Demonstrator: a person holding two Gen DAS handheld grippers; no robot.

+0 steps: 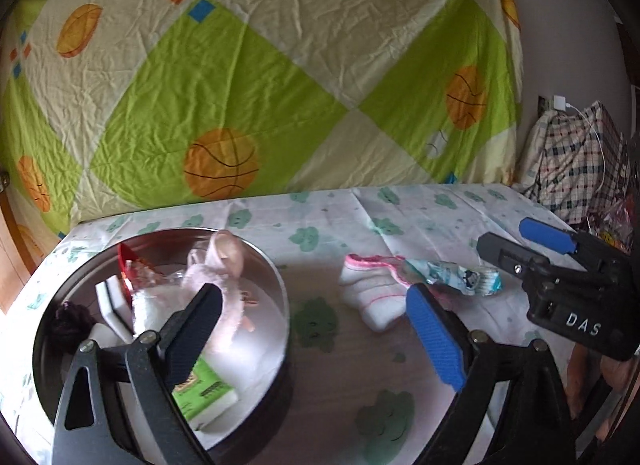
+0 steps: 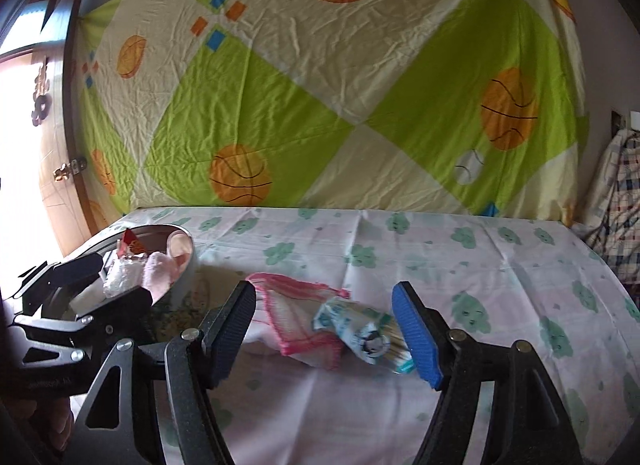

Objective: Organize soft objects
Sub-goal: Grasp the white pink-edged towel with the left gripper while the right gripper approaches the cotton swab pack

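Lining up my right gripper (image 2: 324, 329), jaws spread and empty, w/ sock (image 2: 296, 317) (left gripper (image 1: 316, 325) also empty); I'm aiming low, mid-fabric.

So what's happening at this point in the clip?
A person is sorting soft items on a cloth-covered table with two handheld grippers. The metal bowl already holds a pink plush toy, a green packet and other bits. The left gripper is open and empty beside the bowl. The right gripper is open, with the white sock with pink trim and the blue-patterned wrapper lying between its fingers, neither gripped.
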